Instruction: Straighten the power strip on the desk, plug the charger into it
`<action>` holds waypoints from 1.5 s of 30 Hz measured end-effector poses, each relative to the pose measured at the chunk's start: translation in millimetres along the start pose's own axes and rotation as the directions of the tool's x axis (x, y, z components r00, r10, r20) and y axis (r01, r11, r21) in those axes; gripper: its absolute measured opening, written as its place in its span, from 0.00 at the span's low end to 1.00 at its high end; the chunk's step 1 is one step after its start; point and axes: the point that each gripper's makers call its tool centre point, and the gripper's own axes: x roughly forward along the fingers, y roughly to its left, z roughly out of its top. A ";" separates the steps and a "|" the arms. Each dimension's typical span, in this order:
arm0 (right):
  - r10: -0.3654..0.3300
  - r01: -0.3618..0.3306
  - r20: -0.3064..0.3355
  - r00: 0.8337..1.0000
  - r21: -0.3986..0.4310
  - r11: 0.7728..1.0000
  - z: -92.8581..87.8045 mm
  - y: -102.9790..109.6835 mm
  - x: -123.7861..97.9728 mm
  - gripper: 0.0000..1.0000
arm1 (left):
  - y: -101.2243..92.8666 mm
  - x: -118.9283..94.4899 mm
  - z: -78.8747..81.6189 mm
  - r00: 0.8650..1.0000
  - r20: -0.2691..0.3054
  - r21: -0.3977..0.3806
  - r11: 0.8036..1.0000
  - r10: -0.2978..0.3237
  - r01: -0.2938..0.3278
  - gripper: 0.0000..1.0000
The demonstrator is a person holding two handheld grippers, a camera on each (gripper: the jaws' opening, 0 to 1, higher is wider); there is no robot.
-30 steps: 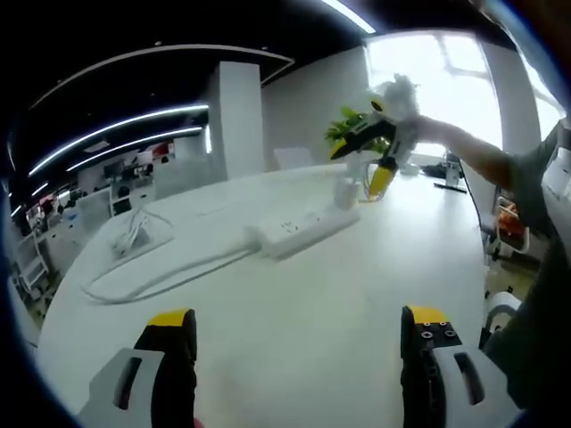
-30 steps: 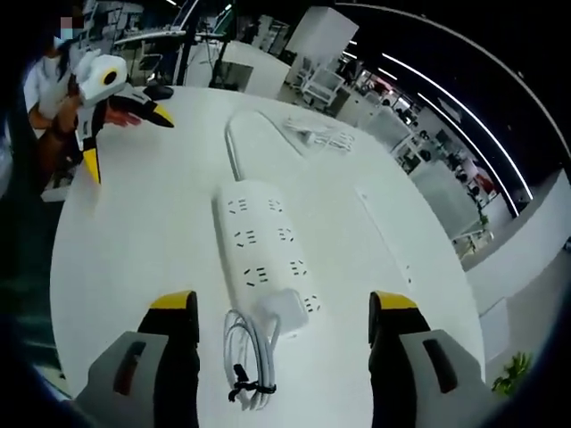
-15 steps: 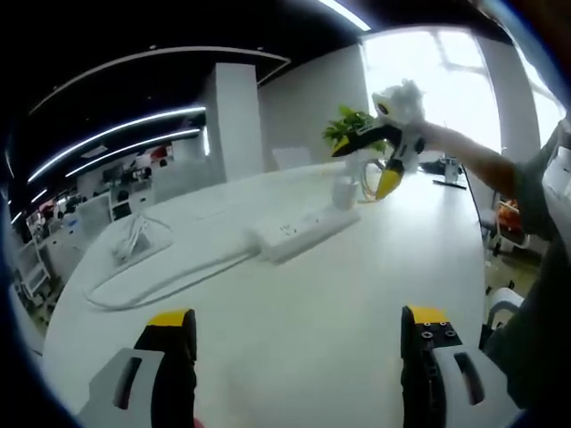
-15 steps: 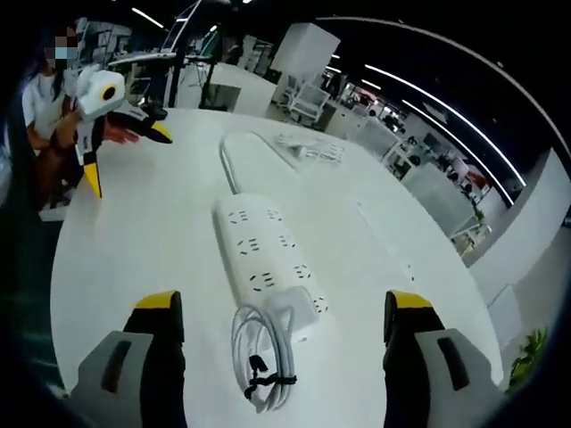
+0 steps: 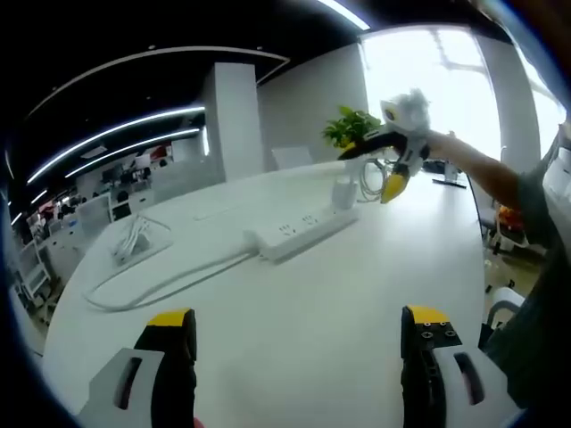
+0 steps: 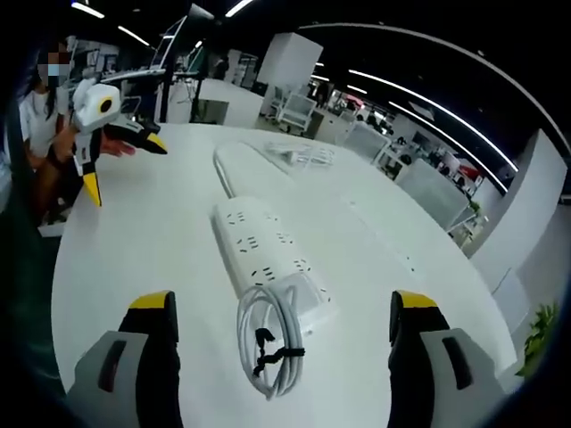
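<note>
A long white power strip [image 5: 299, 234] [image 6: 259, 245] lies on the white desk [image 5: 357, 303], its cable [image 5: 161, 281] looping off to the left. A white charger block [image 6: 306, 299] [image 5: 343, 191] rests at the strip's end; whether it is plugged in I cannot tell. Its coiled, tied cord [image 6: 270, 349] lies beside it. My right gripper [image 6: 281, 305] is open just above the charger and cord, touching neither, and in the left gripper view it [image 5: 370, 169] hangs over the strip's far end. My left gripper [image 5: 294, 330] [image 6: 120, 165] is open and holds nothing, well short of the strip.
A second bundle of white cable [image 5: 134, 239] [image 6: 299, 153] lies further along the desk. A green plant [image 5: 352, 129] stands behind the strip. A person [image 6: 40, 116] stands at the desk's edge [image 6: 62, 267]. Bare desktop spreads between the left jaws and the strip.
The right gripper has lifted and drawn back a little, so the charger and its coiled cord now show fully between its jaws. The strip and left gripper have stayed put.
</note>
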 end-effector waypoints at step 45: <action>-0.161 0.103 0.180 0.970 0.295 0.950 -33.5 -3.7 -50.4 1.00 | 0.0 -0.7 4.3 1.000 0.014 -0.005 1.000 0.002 -0.002 0.99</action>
